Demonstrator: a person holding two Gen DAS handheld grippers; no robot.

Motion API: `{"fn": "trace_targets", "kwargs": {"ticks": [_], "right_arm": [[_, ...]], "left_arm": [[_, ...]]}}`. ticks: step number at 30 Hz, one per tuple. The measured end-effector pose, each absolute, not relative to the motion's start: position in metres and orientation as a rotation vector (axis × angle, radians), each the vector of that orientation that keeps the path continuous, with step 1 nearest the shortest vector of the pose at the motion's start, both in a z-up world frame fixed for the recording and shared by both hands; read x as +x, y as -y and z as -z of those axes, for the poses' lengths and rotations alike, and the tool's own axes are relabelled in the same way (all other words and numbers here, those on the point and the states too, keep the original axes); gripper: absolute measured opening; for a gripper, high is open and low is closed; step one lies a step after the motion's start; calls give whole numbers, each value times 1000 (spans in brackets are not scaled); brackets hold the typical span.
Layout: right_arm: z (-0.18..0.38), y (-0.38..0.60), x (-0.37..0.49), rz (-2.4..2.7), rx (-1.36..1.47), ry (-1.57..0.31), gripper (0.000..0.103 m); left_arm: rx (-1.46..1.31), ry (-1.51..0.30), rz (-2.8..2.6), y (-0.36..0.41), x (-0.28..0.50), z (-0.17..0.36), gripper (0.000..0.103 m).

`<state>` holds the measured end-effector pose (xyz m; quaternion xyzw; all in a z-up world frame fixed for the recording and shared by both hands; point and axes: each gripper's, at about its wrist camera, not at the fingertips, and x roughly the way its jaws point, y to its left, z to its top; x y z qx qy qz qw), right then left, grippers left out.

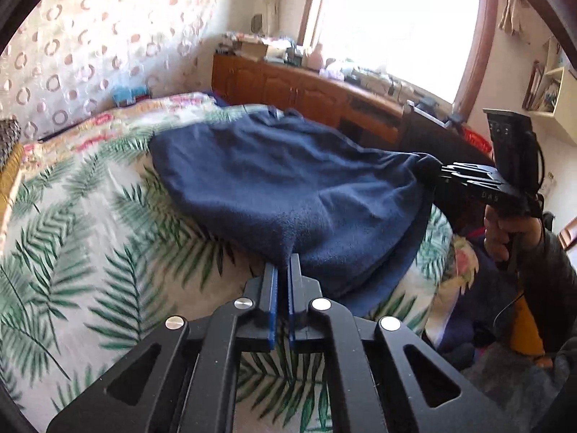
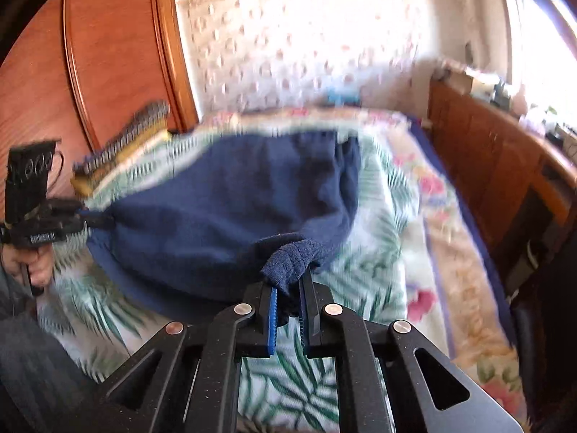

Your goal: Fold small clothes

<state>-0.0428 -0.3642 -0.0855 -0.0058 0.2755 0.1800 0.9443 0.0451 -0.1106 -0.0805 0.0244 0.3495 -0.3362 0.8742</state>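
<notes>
Navy fleece garment (image 1: 288,187) is lying on the palm-print bedspread (image 1: 90,252); left gripper (image 1: 283,270) is pinching its near corner, fingers together. Right wrist view: right gripper (image 2: 290,288) is clamping a bunched hem.

Harsh blown-out glare from the window (image 1: 393,29), fisheye-bent edges, motion-smeared right view.

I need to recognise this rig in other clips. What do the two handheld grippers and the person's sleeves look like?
Both the left gripper and the right gripper are matte black with triangular cut-outs, silver pivot pins and blue ribbed pads. A black box tops the right gripper, which bears small pale lettering; black cables trail from it. The sleeve is dark grey.
</notes>
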Motion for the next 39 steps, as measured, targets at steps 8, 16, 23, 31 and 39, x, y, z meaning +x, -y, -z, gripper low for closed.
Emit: {"fn": "trace_targets", "kwargs": {"ticks": [8,16,23,31,39], "right_arm": [[42,347,7,-368,-47,-454,9],[38,340,75,-309,-79,-453,9],[45,321,118,-298,-91,-497,9],[39,319,141,-315,-118,-557,9],[32,318,161,-308,-125,-611,9]], "left_arm": [[12,-653,673,105,97,37,4],[1,-669,635,108,166,30,4],[9,-736,606,107,215,48,4],[47,-807,566,114,233,69,5],[46,-756,527,95,235,58,43]]}}
